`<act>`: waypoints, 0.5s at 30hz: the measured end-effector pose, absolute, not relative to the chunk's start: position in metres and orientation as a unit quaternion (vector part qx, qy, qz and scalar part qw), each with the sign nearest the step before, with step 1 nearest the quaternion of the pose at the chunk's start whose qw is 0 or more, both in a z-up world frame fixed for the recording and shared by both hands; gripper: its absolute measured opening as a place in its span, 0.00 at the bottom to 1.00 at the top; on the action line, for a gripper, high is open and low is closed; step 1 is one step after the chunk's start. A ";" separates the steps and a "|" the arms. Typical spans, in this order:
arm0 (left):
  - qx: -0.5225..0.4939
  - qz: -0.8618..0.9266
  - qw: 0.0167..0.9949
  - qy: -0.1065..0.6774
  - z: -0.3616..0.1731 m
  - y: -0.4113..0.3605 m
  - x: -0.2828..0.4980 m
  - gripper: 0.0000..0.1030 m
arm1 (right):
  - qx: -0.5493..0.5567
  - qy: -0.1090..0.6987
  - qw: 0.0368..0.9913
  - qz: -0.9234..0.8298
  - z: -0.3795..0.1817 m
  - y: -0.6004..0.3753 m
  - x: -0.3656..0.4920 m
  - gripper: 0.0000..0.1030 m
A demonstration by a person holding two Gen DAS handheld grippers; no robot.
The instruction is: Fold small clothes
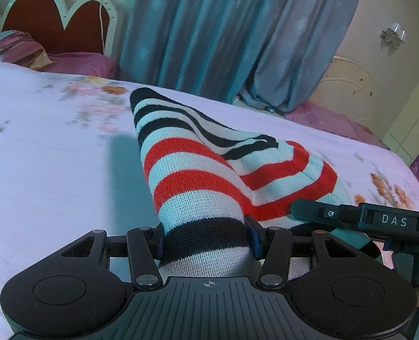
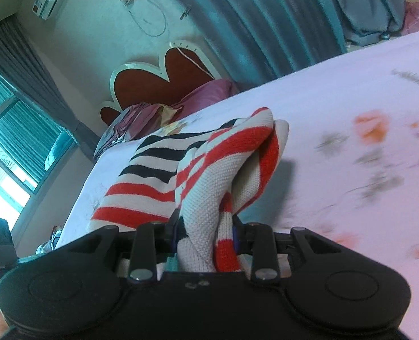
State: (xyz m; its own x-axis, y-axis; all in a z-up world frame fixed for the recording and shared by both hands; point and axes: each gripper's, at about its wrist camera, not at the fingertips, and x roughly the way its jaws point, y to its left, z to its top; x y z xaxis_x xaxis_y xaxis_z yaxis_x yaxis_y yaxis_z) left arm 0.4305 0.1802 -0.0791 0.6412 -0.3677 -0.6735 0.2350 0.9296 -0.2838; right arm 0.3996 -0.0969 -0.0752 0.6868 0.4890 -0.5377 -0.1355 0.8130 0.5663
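A small knitted garment (image 1: pixel 192 170) with red, black and white stripes is held up over the bed (image 1: pixel 53 155). My left gripper (image 1: pixel 205 239) is shut on its black-striped edge. My right gripper (image 2: pixel 206 236) is shut on another bunched part of the same garment (image 2: pixel 209 175). The right gripper's body, marked DAS, also shows in the left wrist view (image 1: pixel 379 221), close beside the left gripper at the right. The garment's far end rests on the sheet. The fabric hides the fingertips of both grippers.
The bed has a white floral sheet (image 2: pixel 365 141). A red headboard (image 1: pixel 53 19) and pink pillows (image 1: pixel 76 62) are at its head. Teal curtains (image 1: pixel 223 28) hang beyond the far edge. A window (image 2: pixel 5 141) is at the left.
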 end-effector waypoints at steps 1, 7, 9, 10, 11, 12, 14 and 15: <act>-0.084 -0.166 0.902 0.390 -0.085 0.190 0.435 0.49 | 0.251 0.356 0.883 0.175 -0.080 -0.089 0.403 0.30; -0.089 -0.166 0.897 0.399 -0.129 0.227 0.447 0.58 | 0.245 0.385 0.875 0.159 -0.108 -0.059 0.412 0.31; -0.091 -0.165 0.900 0.394 -0.136 0.230 0.448 0.64 | 0.257 0.392 0.870 0.152 -0.114 -0.066 0.413 0.33; -0.090 -0.166 0.900 0.392 -0.137 0.229 0.449 0.67 | 0.265 0.397 0.866 0.150 -0.116 -0.071 0.413 0.35; -0.087 -0.169 0.900 0.392 -0.138 0.227 0.450 0.68 | 0.269 0.402 0.863 0.149 -0.118 -0.076 0.413 0.36; -0.085 -0.171 0.900 0.391 -0.139 0.228 0.451 0.71 | 0.269 0.404 0.861 0.149 -0.119 -0.079 0.412 0.37; -0.088 -0.174 0.898 0.394 -0.141 0.231 0.453 0.73 | 0.271 0.406 0.860 0.147 -0.122 -0.084 0.408 0.38; -0.090 -0.175 0.897 0.396 -0.142 0.231 0.454 0.74 | 0.271 0.407 0.860 0.145 -0.124 -0.083 0.404 0.39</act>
